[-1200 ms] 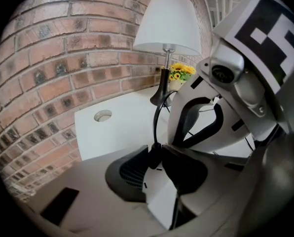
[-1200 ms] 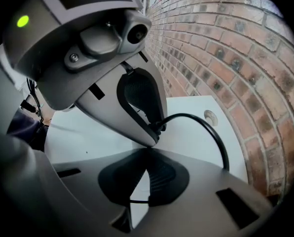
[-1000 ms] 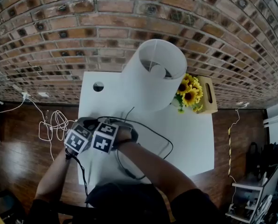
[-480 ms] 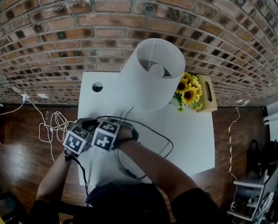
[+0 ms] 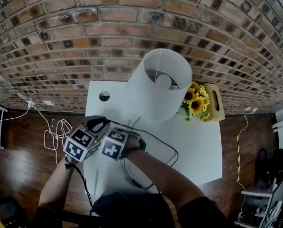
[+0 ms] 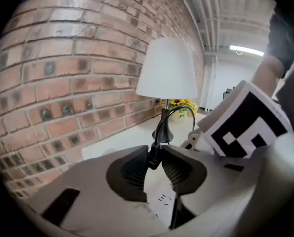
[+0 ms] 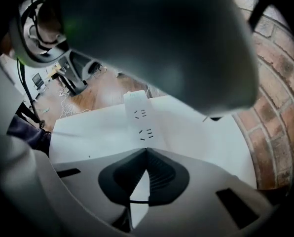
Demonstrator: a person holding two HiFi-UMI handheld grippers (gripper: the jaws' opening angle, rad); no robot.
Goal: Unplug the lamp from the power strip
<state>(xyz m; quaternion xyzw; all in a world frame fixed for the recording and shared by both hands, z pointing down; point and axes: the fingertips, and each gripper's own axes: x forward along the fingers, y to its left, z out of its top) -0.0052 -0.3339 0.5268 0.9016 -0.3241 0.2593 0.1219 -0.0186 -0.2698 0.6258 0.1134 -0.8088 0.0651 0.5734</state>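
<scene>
Small black plug (image 6: 153, 158) clamped in my left gripper (image 6: 155, 151), over the white strip (image 7: 139, 117) on the counter (image 7: 201, 132). Long axis upright, cord end up, cord arcing toward the lamp (image 6: 166, 68). Right gripper (image 7: 146, 151) clenched, tips together.

The lamp (image 5: 160, 84) and sunflowers (image 5: 196, 101) block the table's (image 5: 198, 148) back; right front lies open.

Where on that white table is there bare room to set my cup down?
Bare: the front right of the table, between the black cord and the right edge; also a strip between the hole and the lamp. Crowded: front left, where the left tool and right tool sit over the power strip.
</scene>
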